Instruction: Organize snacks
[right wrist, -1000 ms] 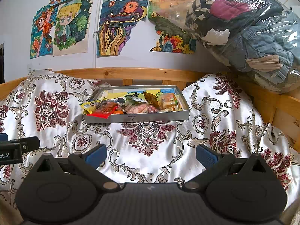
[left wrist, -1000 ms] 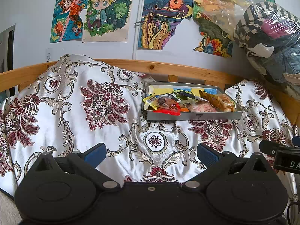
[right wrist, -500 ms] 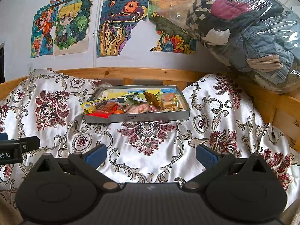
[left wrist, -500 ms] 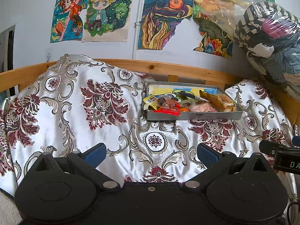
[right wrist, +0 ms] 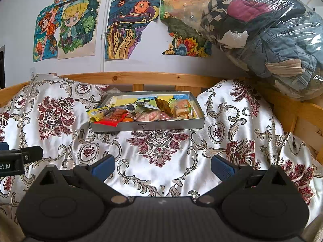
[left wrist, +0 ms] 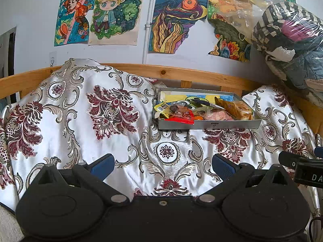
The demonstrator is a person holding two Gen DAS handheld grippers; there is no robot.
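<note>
The right gripper (right wrist: 162, 164) sits at the bottom of the frame, its blue-padded fingers (right wrist: 103, 164) spread wide with nothing between them, above a white damask bedspread (right wrist: 157, 161). In the middle of the frame a shallow grey box (right wrist: 149, 126) rests on the bedspread, filled with snack packets (right wrist: 141, 113); a yellow packet (right wrist: 97, 112) and a red one (right wrist: 107, 122) overhang its left corner. Behind runs a wooden bed rail (right wrist: 141, 78). Coloured drawings (right wrist: 125, 26) hang on the wall, and a clear bag of clothes (right wrist: 268, 32) fills the upper right. The left gripper (right wrist: 18, 159) juts in at the left edge.
</note>
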